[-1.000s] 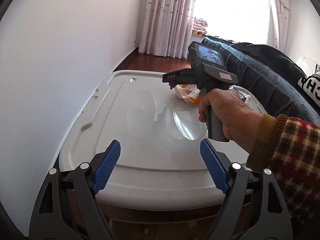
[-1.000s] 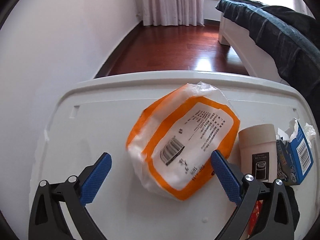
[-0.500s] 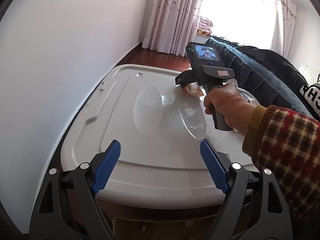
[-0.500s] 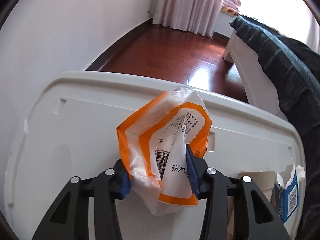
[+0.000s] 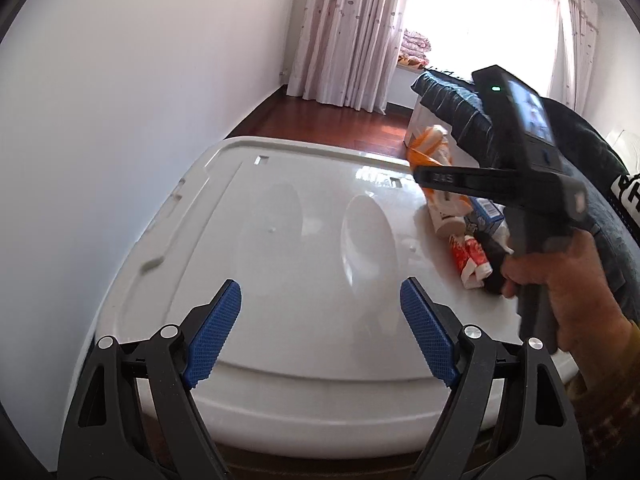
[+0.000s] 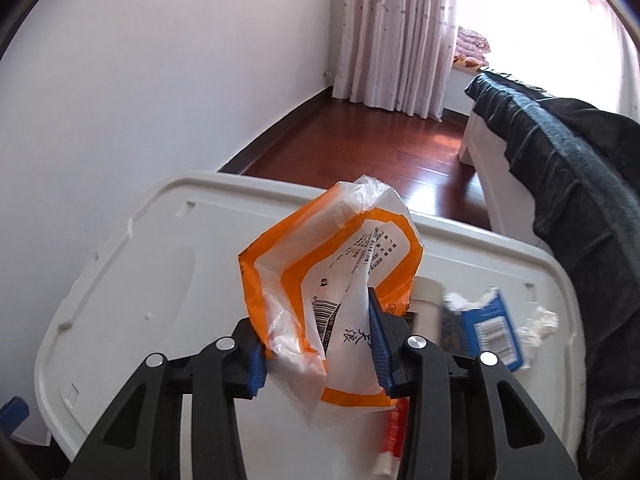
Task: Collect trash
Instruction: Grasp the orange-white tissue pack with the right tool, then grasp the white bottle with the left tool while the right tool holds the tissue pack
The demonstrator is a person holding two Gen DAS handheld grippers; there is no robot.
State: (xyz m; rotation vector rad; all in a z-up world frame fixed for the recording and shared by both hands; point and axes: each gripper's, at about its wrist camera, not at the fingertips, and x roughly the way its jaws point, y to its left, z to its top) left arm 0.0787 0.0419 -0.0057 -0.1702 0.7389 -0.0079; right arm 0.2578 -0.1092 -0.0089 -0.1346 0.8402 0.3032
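Note:
My right gripper (image 6: 318, 344) is shut on an orange and clear plastic wrapper (image 6: 332, 264) and holds it lifted above the white bin lid (image 6: 168, 264). The wrapper also shows in the left wrist view (image 5: 430, 146), above the right gripper's black body (image 5: 516, 184). On the lid's right side lie a beige paper cup (image 5: 446, 222), a blue carton (image 6: 490, 326) and a red and white packet (image 5: 470, 260). My left gripper (image 5: 320, 332) is open and empty over the lid's near edge.
A white wall (image 5: 120, 100) runs along the left. A bed with a dark blue quilt (image 6: 568, 184) stands to the right. Red wooden floor (image 6: 360, 140) and curtains (image 6: 396, 32) lie beyond the lid. Crumpled white tissue (image 6: 544, 320) sits by the carton.
My right gripper closed on the orange wrapper and lifted it off the lid, moving up and right. The left gripper stayed open and pulled back slightly.

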